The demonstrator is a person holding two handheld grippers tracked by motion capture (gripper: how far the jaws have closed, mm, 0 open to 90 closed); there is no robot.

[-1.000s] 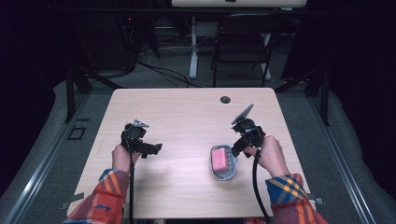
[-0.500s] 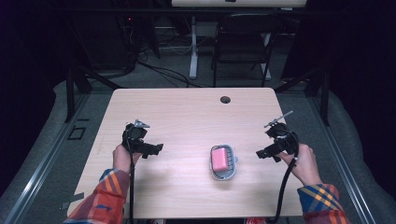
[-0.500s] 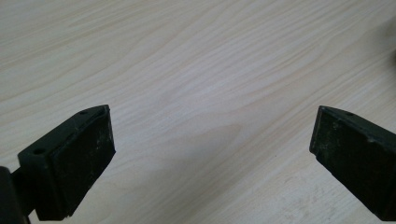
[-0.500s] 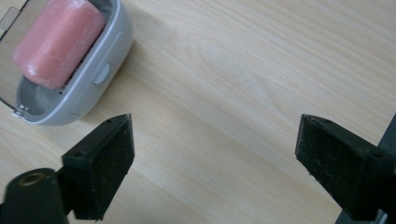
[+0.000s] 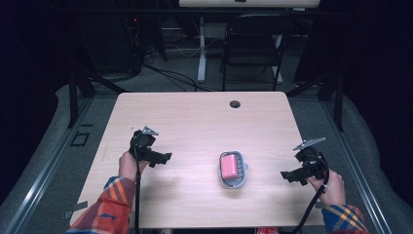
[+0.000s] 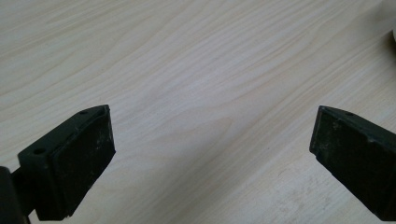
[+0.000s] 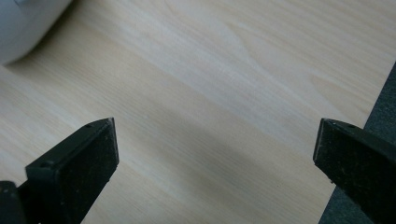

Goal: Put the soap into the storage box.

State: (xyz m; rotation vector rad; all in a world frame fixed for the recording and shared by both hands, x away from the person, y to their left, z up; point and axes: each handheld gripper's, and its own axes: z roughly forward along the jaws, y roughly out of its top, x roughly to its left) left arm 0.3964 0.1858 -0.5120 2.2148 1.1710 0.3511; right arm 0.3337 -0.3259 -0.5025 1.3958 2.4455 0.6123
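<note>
In the high view, a pale wooden table [image 5: 195,112] carried a grey soap dish [image 5: 233,179] with a pink soap bar [image 5: 230,166] lying in it, right of centre and toward the person's edge. The right gripper [image 5: 292,174] sat near the table's right edge, well apart from the dish; its jaws had just been opening and stood wide with nothing between them. The left gripper [image 5: 163,157] rested toward the left side, also spread wide and empty, well apart from the dish.

In the left gripper view, the two black pads [image 6: 77,161] framed bare wood, with a sliver of something pale at the far right edge, too little to identify.

In the right gripper view, the released jaws framed bare wood, a white rounded shape [image 7: 23,23] sat in the top left corner, and the table's edge ran under the right pad [image 7: 359,163].

The likely risk: the right hand hovered at the table's edge, so its trailing cable could snag there, or a careless sweep back inward could knock the dish and tip the soap out.
</note>
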